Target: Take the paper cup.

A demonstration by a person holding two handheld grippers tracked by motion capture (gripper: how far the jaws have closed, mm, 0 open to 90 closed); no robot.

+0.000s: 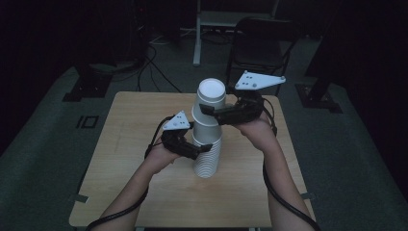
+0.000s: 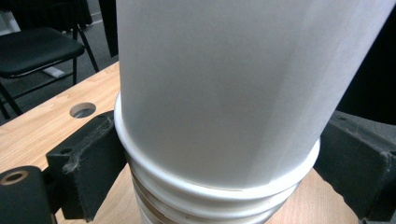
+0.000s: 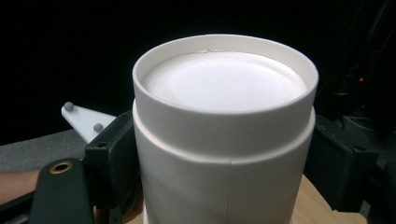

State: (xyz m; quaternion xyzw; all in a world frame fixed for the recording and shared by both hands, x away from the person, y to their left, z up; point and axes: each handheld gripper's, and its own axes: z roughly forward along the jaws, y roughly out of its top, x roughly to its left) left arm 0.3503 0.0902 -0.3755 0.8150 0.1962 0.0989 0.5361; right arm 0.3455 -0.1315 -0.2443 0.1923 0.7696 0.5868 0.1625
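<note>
High view shows the left tongs (image 1: 199,150) clamped on the stack of upturned white cups (image 1: 207,161) on the counter (image 1: 134,144), while the right tongs (image 1: 209,111) grip the top cup (image 1: 210,98), tilted above it.

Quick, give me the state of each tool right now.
Left tool: shut on the cup stack, at its rims.
Right tool: shut on the top cup, upside down.

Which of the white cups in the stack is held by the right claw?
The topmost cup, upside down, sticking well out above the tightly nested cups below; the right claw clamps its wall.
</note>
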